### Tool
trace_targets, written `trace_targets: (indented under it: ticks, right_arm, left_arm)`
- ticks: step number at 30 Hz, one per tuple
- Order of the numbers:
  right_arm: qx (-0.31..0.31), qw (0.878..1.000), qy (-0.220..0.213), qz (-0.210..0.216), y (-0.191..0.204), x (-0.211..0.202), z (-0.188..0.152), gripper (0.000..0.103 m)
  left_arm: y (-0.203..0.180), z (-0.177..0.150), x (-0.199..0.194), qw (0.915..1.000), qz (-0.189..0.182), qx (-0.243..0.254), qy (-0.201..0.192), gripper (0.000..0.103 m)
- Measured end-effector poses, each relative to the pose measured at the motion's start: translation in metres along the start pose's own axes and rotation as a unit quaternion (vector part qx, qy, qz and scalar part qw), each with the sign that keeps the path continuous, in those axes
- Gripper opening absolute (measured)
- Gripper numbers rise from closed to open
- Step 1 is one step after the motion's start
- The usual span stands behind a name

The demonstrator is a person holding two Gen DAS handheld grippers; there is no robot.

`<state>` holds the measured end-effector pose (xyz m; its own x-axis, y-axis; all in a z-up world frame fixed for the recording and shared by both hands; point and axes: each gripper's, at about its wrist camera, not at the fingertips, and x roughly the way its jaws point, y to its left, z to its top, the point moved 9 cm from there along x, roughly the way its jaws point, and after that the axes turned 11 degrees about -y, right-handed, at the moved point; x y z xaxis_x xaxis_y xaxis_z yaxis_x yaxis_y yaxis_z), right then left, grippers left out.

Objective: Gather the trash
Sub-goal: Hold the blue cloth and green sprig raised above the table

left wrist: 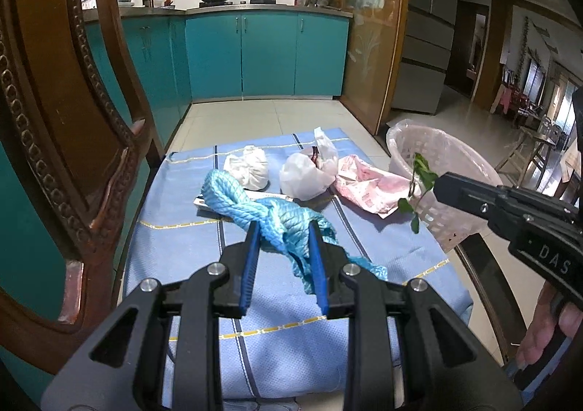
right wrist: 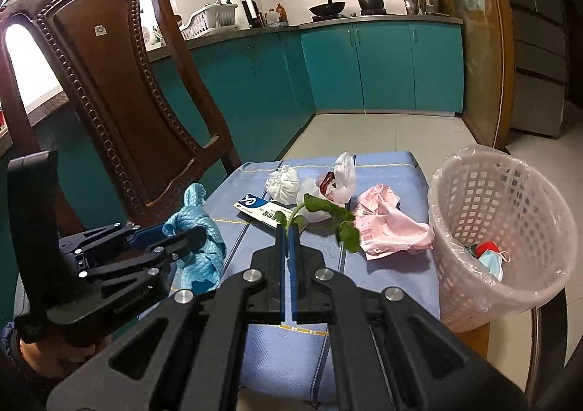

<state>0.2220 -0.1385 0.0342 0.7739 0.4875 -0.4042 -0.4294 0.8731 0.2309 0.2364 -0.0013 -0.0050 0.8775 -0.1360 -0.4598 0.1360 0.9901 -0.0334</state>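
Note:
My left gripper [left wrist: 284,229] is shut on a bunched blue cloth [left wrist: 277,218] just above the blue tablecloth [left wrist: 182,258]; the right wrist view shows the same gripper [right wrist: 198,234] and cloth [right wrist: 204,250] at left. My right gripper [right wrist: 288,227] is shut on the stem of a green leafy sprig [right wrist: 320,207], held in the air near the rim of the pink lined basket [right wrist: 473,283]. From the left wrist view, the right gripper [left wrist: 439,183] holds the sprig [left wrist: 421,170] in front of the basket [left wrist: 411,148].
On the tablecloth lie a white tissue ball [left wrist: 247,165], a white plastic bag [left wrist: 306,174], a pink wrapper [left wrist: 364,185] and a white-blue packet [right wrist: 258,210]. A face mask [right wrist: 490,261] lies in the basket. A carved wooden chair [right wrist: 109,83] stands at left.

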Motion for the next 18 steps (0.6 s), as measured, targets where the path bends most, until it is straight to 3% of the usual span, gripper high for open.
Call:
trace_targets:
  ticks: [18]
  right_arm:
    - [-0.012, 1.000, 0.013, 0.005, 0.007, 0.008, -0.008, 0.002]
  left_arm:
    - [0.012, -0.001, 0.000, 0.9998, 0.015, -0.008, 0.005, 0.028]
